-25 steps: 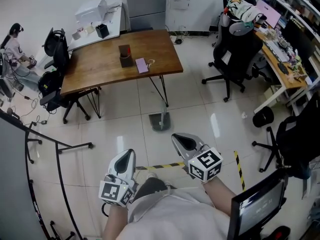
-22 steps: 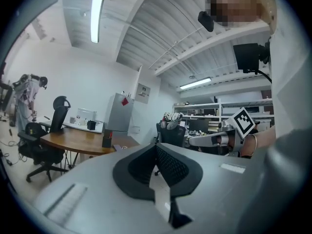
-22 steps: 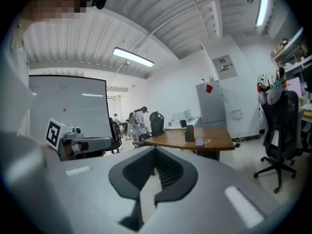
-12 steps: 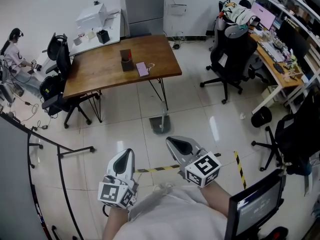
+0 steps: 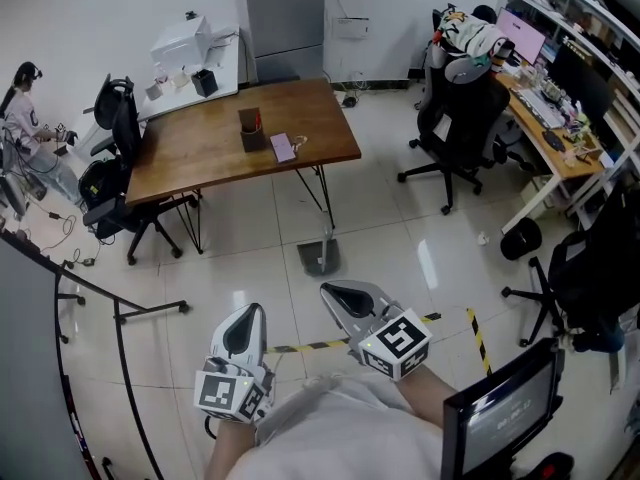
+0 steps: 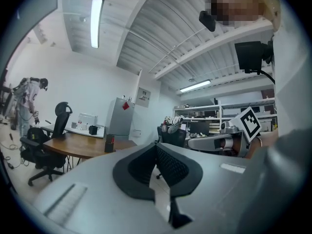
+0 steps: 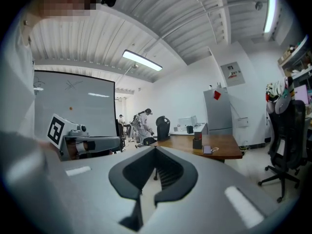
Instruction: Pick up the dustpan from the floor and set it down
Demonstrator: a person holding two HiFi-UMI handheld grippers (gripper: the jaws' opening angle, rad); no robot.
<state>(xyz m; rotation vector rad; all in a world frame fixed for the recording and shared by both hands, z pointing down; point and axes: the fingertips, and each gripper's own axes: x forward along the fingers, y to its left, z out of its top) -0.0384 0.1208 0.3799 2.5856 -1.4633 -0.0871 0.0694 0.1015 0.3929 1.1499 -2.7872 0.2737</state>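
The task is at its very start, and none of its steps shows as done. The dustpan (image 5: 319,256) lies on the tiled floor (image 5: 240,238), just beside the near leg of the wooden table (image 5: 240,138) and out in the open on its near side. It is a small grey shape in the head view, too small to tell which way its handle points. Neither gripper view shows it, as each gripper's own body covers the low part of the picture.

Both grippers are held close to the person's body, well apart from the dustpan. A strip of yellow-and-black floor tape (image 5: 310,346) runs on the floor below them, and bare tiles lie between that strip and the dustpan. The left gripper (image 5: 251,313) has its jaws pressed together at the tips, with nothing between them. The right gripper (image 5: 332,291) is likewise closed and empty. In its own view each gripper points roughly level across the room, towards the table and the far wall, not down at the floor.

Everything is therefore left to do. The person has to walk up to the dustpan, bring a gripper down to it, spread the jaws, close them on the handle or rim, lift it, and then set it down.
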